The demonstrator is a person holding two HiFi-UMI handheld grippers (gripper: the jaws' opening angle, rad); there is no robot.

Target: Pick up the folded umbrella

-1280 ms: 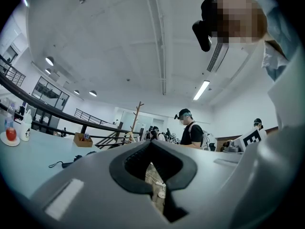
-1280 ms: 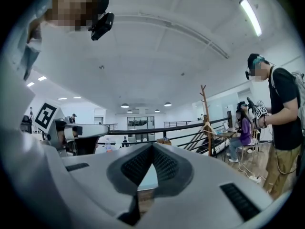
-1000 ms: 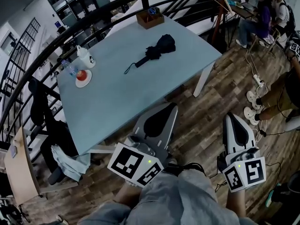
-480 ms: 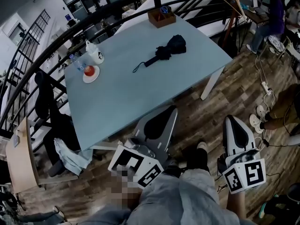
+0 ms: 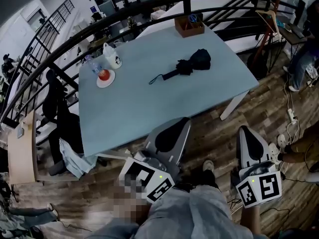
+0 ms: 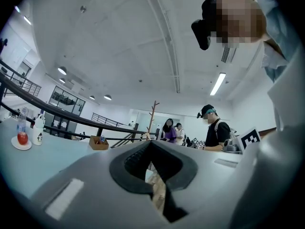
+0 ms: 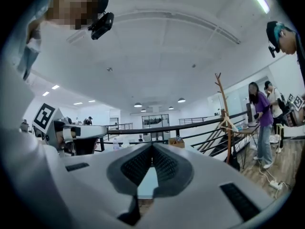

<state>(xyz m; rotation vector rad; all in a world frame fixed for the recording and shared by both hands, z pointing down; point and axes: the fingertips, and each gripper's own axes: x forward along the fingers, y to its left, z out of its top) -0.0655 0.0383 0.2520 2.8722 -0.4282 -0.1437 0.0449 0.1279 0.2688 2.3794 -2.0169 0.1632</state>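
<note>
The folded black umbrella (image 5: 193, 63) lies on the far right part of the light blue table (image 5: 129, 108), its strap end pointing left. Both grippers hang in front of the table's near edge, over the wooden floor, well short of the umbrella. My left gripper (image 5: 185, 119) is shut and empty, its tip just at the table's edge. My right gripper (image 5: 244, 129) is off the table's right corner, jaws together with nothing in them. The left gripper view shows that gripper's (image 6: 151, 142) jaws meeting at the tip, and the right gripper view shows the same for the other gripper (image 7: 152, 145). The umbrella shows in neither gripper view.
A wooden box (image 5: 189, 26) stands at the table's far edge. A white jug (image 5: 112, 56), a small bottle (image 5: 92, 63) and a saucer with something red (image 5: 104, 76) sit at the far left. A black railing (image 5: 149, 8) runs behind. A chair with clothes (image 5: 57, 113) stands left; a person (image 5: 304, 59) at right.
The table and umbrella have slid lower and to the right in the head view, nearer to me. Both grippers have come up to the table's near edge, still shut.
</note>
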